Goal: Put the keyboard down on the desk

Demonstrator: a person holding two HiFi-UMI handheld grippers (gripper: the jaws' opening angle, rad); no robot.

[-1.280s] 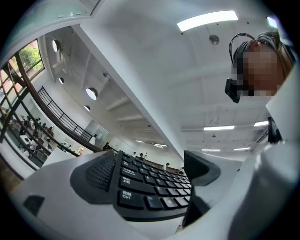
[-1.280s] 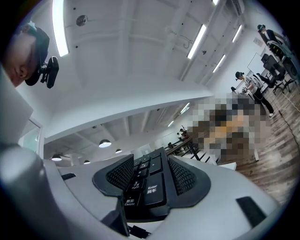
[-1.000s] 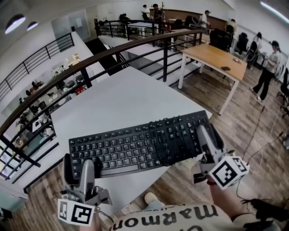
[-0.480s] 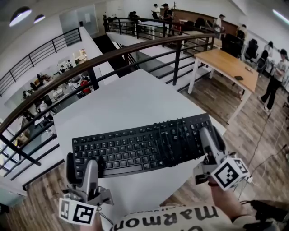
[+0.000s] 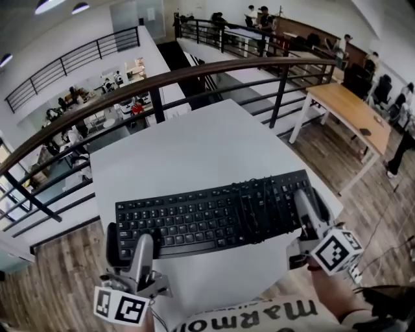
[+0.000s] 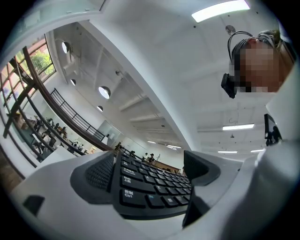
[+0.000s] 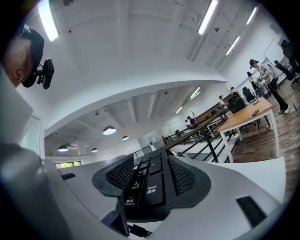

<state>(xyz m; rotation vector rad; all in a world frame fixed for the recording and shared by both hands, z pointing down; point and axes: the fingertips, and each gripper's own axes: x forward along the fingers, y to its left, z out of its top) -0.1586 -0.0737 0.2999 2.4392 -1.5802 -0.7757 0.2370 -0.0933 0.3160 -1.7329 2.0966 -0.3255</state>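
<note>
Keyboard [image 5: 214,217] ends sit inside our two tongs. Our left tongs [image 5: 133,241] are clamped on the left end. In the left gripper view the two dark pads press on both sides of the corner with the Ctrl key. Our right tongs [image 5: 310,211] are clamped on the right end. In the right gripper view the pads squeeze the edge next to the Enter and Delete keys.

We see the keyboard lying flat and a bit slanted, with its right end farther from us. It is black, and a black cord [image 5: 254,209] is looped around its right half. It is over the near part of the white desk [image 5: 194,149], close to the front edge. We cannot tell if it touches the desk or hangs just above it.

Each pair of tongs has a cube with square markers near our hands. At the bottom of the head view we see our shirt [image 5: 259,318] with big letters.

Past the desk runs a dark railing [image 5: 162,81] with a brown top bar. A wood floor [image 5: 58,272] is below. A wood table [image 5: 353,110] stands off to the right, and some people [image 5: 259,16] are far away.
</note>
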